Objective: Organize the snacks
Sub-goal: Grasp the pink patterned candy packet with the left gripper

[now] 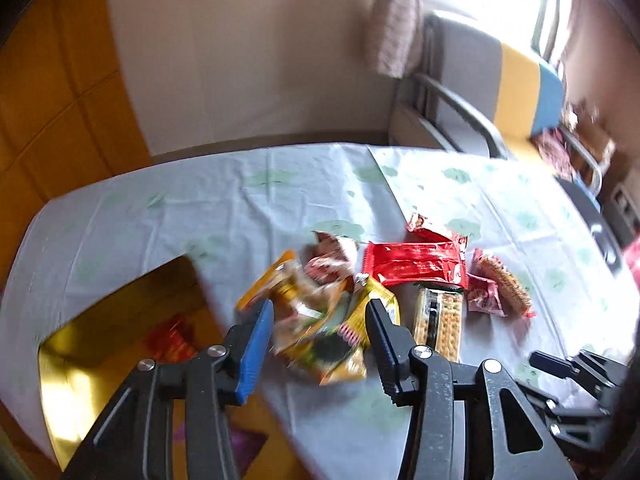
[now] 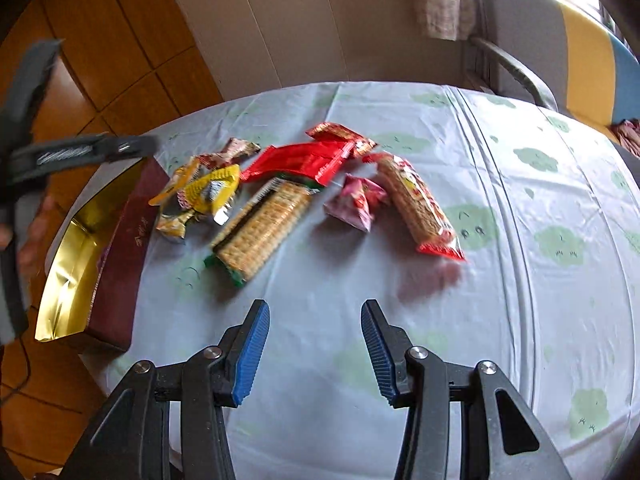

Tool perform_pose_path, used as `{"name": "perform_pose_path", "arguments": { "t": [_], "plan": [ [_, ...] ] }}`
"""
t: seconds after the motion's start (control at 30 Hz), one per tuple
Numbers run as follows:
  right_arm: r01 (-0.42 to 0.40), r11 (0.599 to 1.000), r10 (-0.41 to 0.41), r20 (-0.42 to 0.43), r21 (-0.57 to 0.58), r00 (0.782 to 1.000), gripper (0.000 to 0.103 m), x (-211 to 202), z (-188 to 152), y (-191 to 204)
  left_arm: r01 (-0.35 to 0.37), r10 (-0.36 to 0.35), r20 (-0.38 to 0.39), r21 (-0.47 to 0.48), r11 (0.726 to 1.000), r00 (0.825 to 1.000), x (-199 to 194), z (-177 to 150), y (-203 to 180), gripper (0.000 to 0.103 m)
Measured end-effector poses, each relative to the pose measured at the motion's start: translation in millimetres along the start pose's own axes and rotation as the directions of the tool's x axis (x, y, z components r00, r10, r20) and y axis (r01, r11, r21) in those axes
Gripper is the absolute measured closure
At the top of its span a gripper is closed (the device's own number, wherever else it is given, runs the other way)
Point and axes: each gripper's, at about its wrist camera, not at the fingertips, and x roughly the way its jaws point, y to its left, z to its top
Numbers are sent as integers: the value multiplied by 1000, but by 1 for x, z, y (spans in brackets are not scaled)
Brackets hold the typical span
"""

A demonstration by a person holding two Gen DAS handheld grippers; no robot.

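**A:** While scanning from the left, noted first: maroon box (image 2: 120, 248), open-topped, gold-lined, set at the left edge of the table (image 2: 520, 240).

**B:** Anything inside?

**A:** Seen from the left wrist, one red-orange packet (image 1: 172, 336) on the gold floor, too blurred to read.

**B:** And the left gripper (image 1: 320, 306)?

**A:** Up by the box, fingers apart, clamped on nothing. Visible through the gap: yellow packets (image 2: 204, 192), lying on the cloth just right of the box.

**B:** Further right?

**A:** Small brown packet (image 2: 232, 152) behind the yellow ones. Then cracker pack (image 2: 260, 228), flat red packet (image 2: 296, 162) behind it, small pink packet (image 2: 356, 204), long biscuit pack (image 2: 416, 208) with red ends. All on the cloth, outside the box.

**B:** Right gripper (image 2: 314, 304)?

**A:** Over bare cloth on the near side of the snacks, blue pads apart, gripping nothing.
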Motion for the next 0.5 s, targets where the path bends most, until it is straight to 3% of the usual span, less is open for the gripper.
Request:
{"name": "perform_pose_path", "arguments": {
  "t": [0.43,0.5],
  "plan": [
    [-12,997,14,-36,70,999,52,10,-6,-22,-50,77,-190,145,988,979,107,42,-34,54],
    [-14,997,17,-39,72,999,52,12,-7,-22,-54,82,-202,142,988,976,117,43,-36,60]
  ]
}}
